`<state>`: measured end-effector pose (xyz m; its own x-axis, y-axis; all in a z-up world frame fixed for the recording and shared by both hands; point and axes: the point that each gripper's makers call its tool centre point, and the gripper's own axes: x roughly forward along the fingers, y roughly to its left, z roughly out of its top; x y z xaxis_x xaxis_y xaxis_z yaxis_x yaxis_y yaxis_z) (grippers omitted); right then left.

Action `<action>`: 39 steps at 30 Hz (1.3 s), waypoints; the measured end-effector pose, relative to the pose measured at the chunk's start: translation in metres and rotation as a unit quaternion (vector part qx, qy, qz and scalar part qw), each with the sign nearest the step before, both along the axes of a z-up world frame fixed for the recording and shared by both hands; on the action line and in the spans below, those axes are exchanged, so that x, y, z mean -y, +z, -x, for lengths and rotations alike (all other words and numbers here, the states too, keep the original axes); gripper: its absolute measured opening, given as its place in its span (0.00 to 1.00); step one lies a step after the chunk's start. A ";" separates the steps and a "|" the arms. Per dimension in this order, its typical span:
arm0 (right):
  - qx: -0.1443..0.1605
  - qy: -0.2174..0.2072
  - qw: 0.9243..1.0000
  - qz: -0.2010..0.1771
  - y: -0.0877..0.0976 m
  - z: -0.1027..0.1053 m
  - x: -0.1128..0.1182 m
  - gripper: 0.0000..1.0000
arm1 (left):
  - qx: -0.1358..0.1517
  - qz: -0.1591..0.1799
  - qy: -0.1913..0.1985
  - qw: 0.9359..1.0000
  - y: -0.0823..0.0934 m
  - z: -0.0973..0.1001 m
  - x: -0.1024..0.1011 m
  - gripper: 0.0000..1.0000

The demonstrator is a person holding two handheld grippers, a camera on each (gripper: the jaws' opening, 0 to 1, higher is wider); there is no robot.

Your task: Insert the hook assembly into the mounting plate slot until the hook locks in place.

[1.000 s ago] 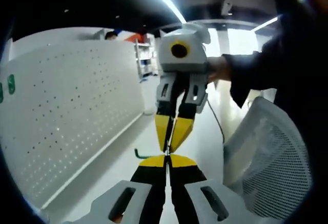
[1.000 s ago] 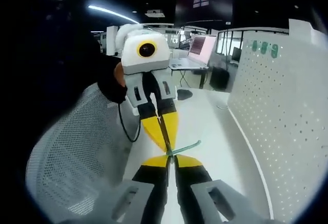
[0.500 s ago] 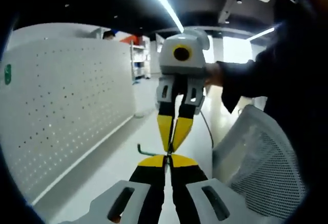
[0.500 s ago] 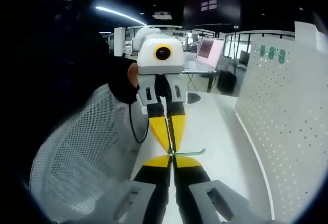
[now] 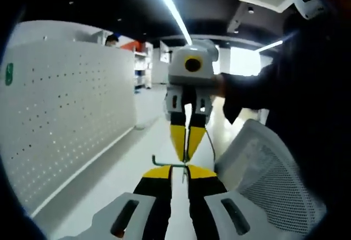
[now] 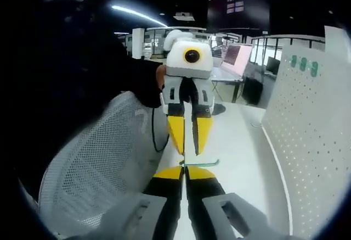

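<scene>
**Handover made, insertion still ahead**

Our left hand-held gripper [image 5: 180, 172] had just parted its jaws. That left the green hook [image 6: 202, 163] pinched in the closed right hand-held gripper [image 6: 185, 169], in the air and well apart from the perforated panel [image 6: 312, 141]. The hook's clamped end was hidden, and we could make out no slot.

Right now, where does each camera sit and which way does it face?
Left gripper view: rides the left gripper, facing the right gripper; pegboard left, mesh chair right, dark sleeve behind.
Right gripper view: rides the right gripper, facing the left gripper; mesh chair left, pegboard right, dark sleeve behind.
Shared: green hook between the tips, pegboard, mesh chair.
</scene>
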<state>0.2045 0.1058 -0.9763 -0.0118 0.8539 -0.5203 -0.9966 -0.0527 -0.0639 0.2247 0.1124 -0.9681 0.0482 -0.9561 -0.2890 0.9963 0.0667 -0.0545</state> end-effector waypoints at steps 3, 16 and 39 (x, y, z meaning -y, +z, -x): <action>-0.002 0.019 1.000 0.008 -0.002 0.009 -0.003 0.00 | -0.011 0.011 0.000 1.000 0.005 -0.007 -0.010 0.07; -0.013 0.071 0.997 0.006 0.002 0.029 -0.016 0.00 | -0.071 -0.002 -0.102 0.992 -0.005 0.012 -0.011 0.14; -0.019 0.127 0.992 0.005 0.006 0.052 -0.029 0.00 | -0.152 0.053 -0.169 0.972 0.001 0.030 -0.012 0.04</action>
